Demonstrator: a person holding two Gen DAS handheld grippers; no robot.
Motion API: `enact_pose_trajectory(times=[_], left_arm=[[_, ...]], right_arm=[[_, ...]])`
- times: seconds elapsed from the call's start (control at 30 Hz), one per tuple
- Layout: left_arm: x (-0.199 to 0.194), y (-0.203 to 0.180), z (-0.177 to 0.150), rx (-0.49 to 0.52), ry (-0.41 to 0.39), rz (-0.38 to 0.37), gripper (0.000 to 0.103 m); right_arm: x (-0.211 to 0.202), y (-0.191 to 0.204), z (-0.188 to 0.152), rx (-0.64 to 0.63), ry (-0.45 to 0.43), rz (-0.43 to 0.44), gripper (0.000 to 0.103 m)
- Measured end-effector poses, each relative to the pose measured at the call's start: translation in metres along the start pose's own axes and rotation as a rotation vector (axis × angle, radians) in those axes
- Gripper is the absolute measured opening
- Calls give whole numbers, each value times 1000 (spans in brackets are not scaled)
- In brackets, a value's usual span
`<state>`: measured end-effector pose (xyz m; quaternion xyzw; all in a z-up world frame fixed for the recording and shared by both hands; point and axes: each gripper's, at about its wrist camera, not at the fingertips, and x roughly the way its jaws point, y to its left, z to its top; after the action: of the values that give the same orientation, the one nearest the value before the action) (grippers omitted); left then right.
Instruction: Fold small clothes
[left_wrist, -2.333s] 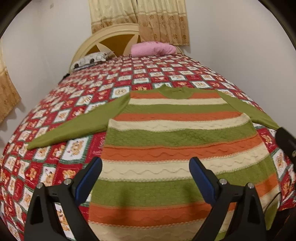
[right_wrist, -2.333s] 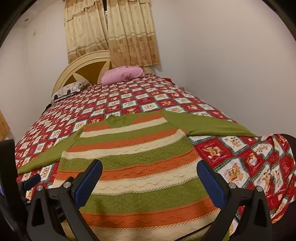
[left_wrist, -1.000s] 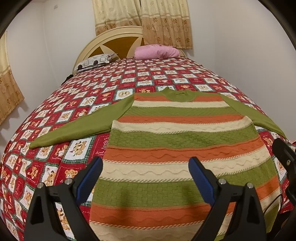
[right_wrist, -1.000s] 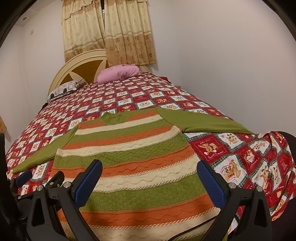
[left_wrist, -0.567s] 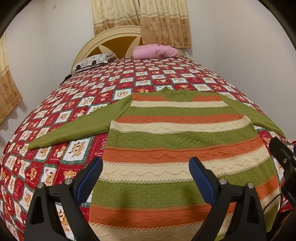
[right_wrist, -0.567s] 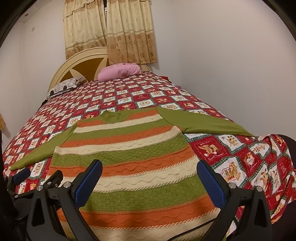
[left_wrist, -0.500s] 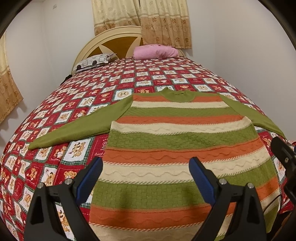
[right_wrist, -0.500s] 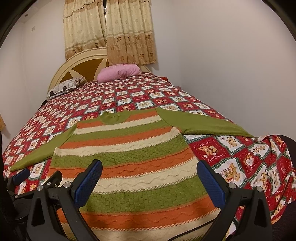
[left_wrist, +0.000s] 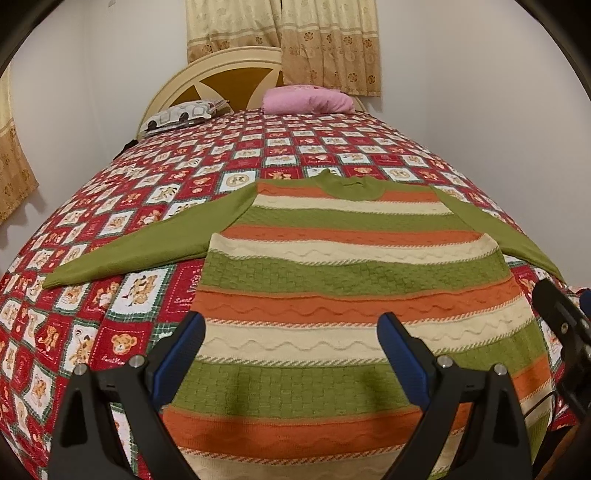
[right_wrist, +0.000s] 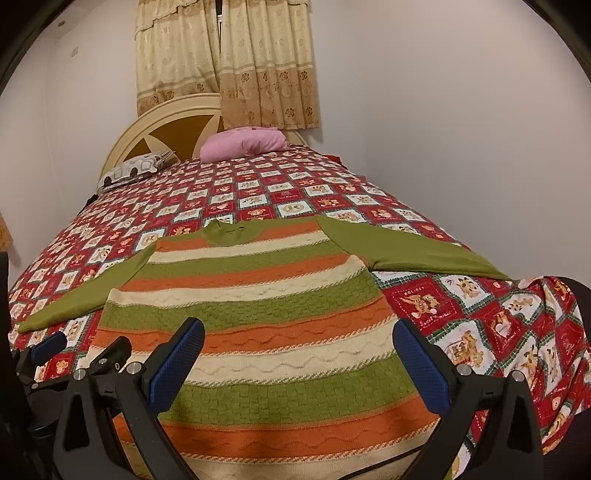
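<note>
A knit sweater (left_wrist: 347, 280) with green, orange and cream stripes lies flat on the bed, neck away from me, both green sleeves spread out to the sides. It also shows in the right wrist view (right_wrist: 258, 302). My left gripper (left_wrist: 291, 347) is open and empty, held above the sweater's lower part. My right gripper (right_wrist: 299, 350) is open and empty, also above the lower part, to the right of the left one. The left gripper shows at the left edge of the right wrist view (right_wrist: 81, 350).
The bed has a red patchwork quilt (left_wrist: 155, 192) with bear prints. A pink pillow (left_wrist: 306, 99) and a patterned pillow (left_wrist: 181, 114) lie by the cream headboard (right_wrist: 166, 122). A white wall runs close along the bed's right side.
Both grippers have drifted only slightly; the views shift a little. The sweater has not moved and both grippers stay open.
</note>
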<state>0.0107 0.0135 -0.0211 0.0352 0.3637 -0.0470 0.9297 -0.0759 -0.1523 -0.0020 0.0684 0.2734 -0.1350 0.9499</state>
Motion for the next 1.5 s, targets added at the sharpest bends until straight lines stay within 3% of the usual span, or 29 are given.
enact_pose_trajectory(times=[0.07, 0.17, 0.2, 0.4, 0.5, 0.67, 0.77, 0.87, 1.07, 1.27, 1.4, 1.5], left_arm=[[4, 3, 0, -8, 3, 2, 97], [12, 5, 1, -18, 24, -3, 97], [14, 5, 2, -18, 28, -3, 97], [15, 9, 8, 1, -14, 16, 97], [23, 19, 11, -20, -22, 35, 97], [48, 32, 17, -67, 14, 79, 97], [59, 36, 16, -67, 5, 126, 97], [72, 40, 13, -81, 0, 174, 97], [101, 46, 7, -134, 82, 166, 97], [111, 54, 4, -190, 141, 125, 103], [114, 53, 2, -204, 152, 117, 103], [117, 51, 3, -197, 158, 122, 103]], right_arm=[[6, -5, 1, 11, 16, 7, 98], [14, -14, 1, 26, 37, 13, 68], [19, -18, 1, 33, 52, 12, 65], [42, -82, 24, 156, 72, -16, 65], [59, -145, 43, 270, 87, -46, 65], [107, -283, 54, 534, 184, -160, 65], [128, -347, 50, 635, 241, -232, 65], [144, -388, 43, 726, 273, -236, 65], [183, -419, 39, 761, 329, -222, 63], [209, -413, 51, 657, 399, -320, 63], [215, -422, 55, 704, 407, -405, 64], [227, -421, 62, 704, 433, -393, 64]])
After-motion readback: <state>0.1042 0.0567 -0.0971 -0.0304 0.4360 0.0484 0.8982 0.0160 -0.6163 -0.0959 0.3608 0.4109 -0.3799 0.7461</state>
